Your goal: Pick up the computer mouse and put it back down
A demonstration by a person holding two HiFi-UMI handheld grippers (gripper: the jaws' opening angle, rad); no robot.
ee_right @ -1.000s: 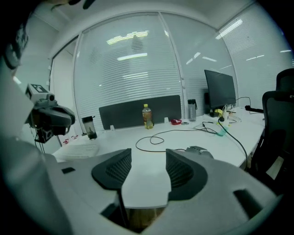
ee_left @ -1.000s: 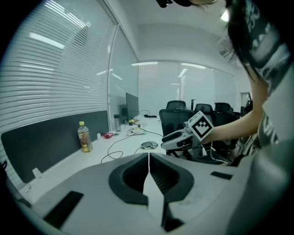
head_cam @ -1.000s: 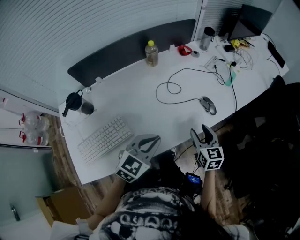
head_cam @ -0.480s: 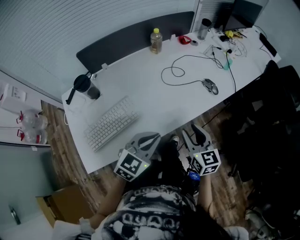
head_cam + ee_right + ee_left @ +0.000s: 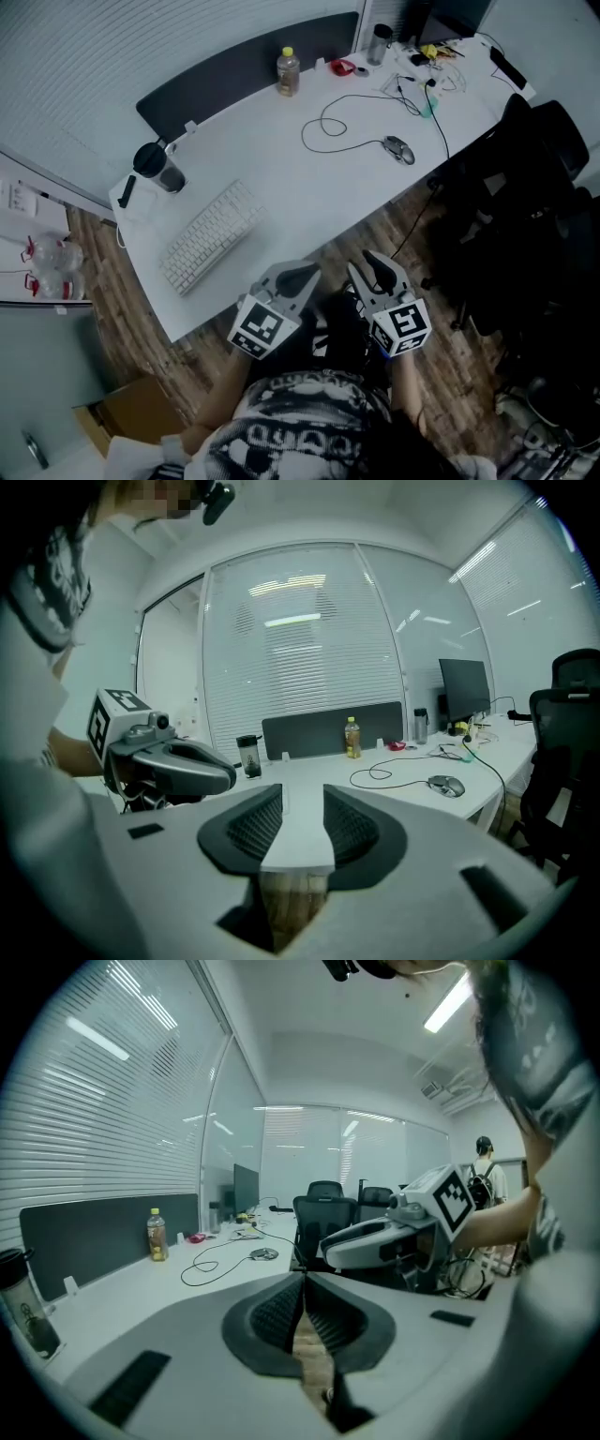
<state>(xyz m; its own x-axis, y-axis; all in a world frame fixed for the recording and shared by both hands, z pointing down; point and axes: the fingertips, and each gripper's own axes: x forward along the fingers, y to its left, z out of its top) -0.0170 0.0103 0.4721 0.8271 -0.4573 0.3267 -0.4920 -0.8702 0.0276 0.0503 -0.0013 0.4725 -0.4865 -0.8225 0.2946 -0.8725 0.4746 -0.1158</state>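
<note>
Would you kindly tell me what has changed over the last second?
Both grippers drew back from the white desk. The right gripper, whose empty jaws have just been closing, and the shut left gripper now hang over the wooden floor. The grey computer mouse and white keyboard stayed put.

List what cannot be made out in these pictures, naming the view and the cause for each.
- Label on the bottle: too small to read in the head view and in both gripper views.
- Small items at the desk's far end: in the head view, too small and tangled to name.
- Cable of the computer mouse: in the head view, its far end is lost among those items.
</note>
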